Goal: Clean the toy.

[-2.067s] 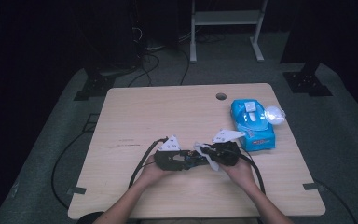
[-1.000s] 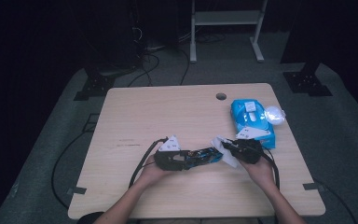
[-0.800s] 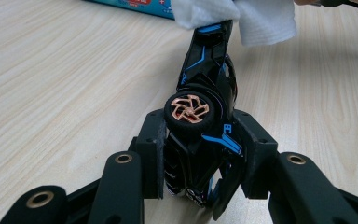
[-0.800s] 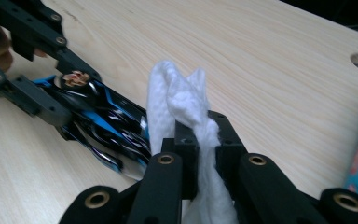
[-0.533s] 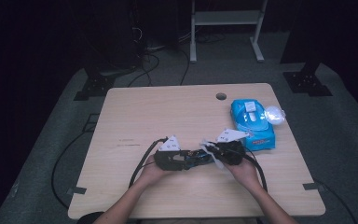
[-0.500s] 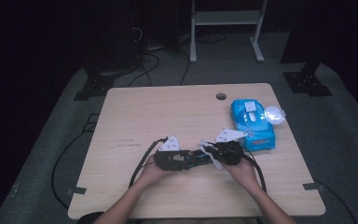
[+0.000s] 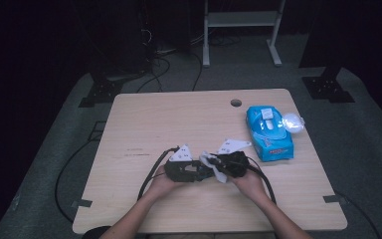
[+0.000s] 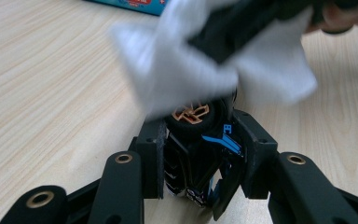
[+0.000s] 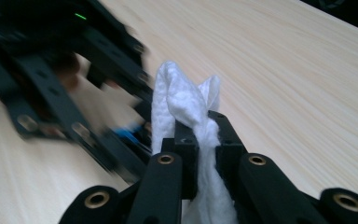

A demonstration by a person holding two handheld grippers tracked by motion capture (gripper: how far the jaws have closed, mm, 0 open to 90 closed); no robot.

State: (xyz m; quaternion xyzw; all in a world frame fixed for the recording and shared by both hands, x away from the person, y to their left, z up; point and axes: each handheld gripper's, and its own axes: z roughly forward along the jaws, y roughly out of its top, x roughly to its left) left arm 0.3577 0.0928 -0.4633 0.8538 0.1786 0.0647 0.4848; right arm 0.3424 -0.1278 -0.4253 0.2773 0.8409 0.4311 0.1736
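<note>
- The left gripper (image 8: 196,154) clamps a small black toy car (image 8: 198,154) with blue trim between its fingers (image 8: 151,154); an orange-hubbed wheel (image 8: 192,113) faces forward, away from the camera.
- The right gripper (image 9: 204,140) has its fingers (image 9: 186,149) pinched narrow on a bunched white wipe (image 9: 186,107), which sticks out past the tips.
- In the high view the two grippers meet tip to tip near the front middle of the counter (image 7: 179,114): left gripper (image 7: 199,170) at about 9 o'clock of the wipe (image 7: 214,167), right gripper (image 7: 226,164) at 3 o'clock.
- The relation that matters: the car's exposed wheel end points toward the wipe, and in the left gripper view the wipe (image 8: 177,70) hangs at 12 o'clock of the wheel, overlapping its top edge; whether it actually presses there I cannot tell through the blur.
- The car's long axis seems to run along the left fingers, so only its front end is open for wiping; the right hand (image 7: 251,184) is the one placed to do it.
- A blue wipes pack (image 7: 268,132) lies at roughly 2 o'clock of the grippers, well apart.
</note>
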